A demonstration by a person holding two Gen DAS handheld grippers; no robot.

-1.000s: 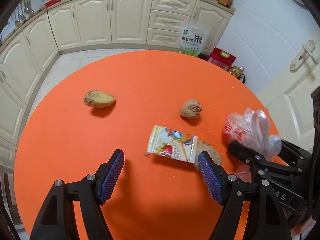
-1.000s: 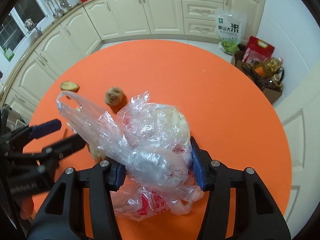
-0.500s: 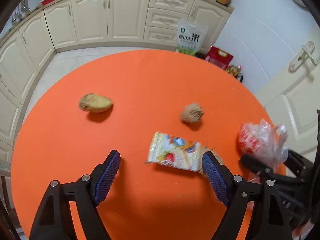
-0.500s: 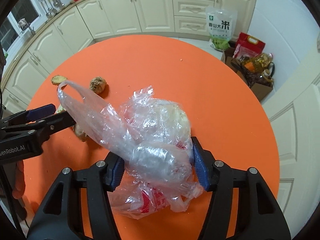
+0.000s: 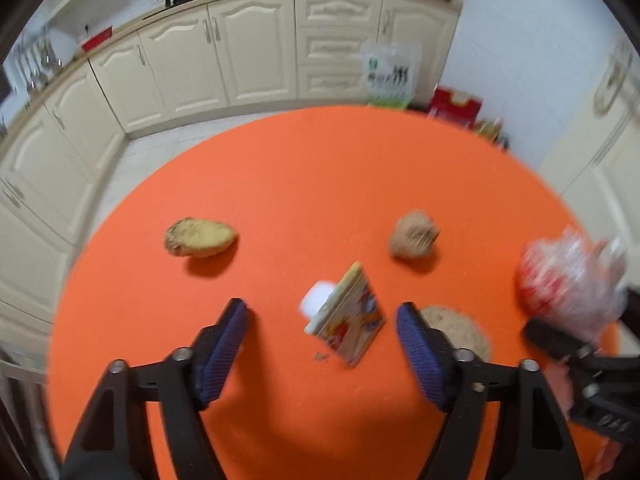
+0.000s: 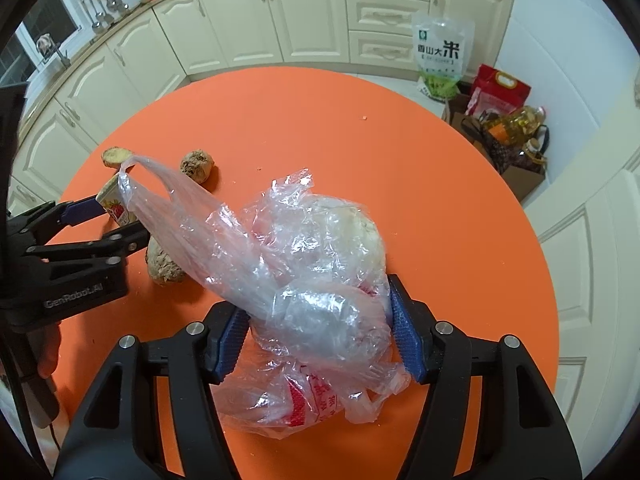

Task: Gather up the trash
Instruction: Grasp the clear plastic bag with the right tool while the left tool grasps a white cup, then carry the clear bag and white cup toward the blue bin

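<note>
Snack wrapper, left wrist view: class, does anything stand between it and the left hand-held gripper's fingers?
Nothing visible does. The snack wrapper stands tilted on the orange table, within the open left hand-held gripper, whose jaws have just been closing without touching it.

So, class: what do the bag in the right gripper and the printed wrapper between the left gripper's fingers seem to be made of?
Bag: thin clear plastic film, glossy; it crinkles, glints, and shows its contents through it.
Wrapper: probably printed plastic or foil laminate, slightly shiny; colourful print, pale sealed edge, though blurred.

wrapper [image 5: 347,322]: tilted, on edge | plastic bag [image 6: 316,280]: crumpled, clear
</note>
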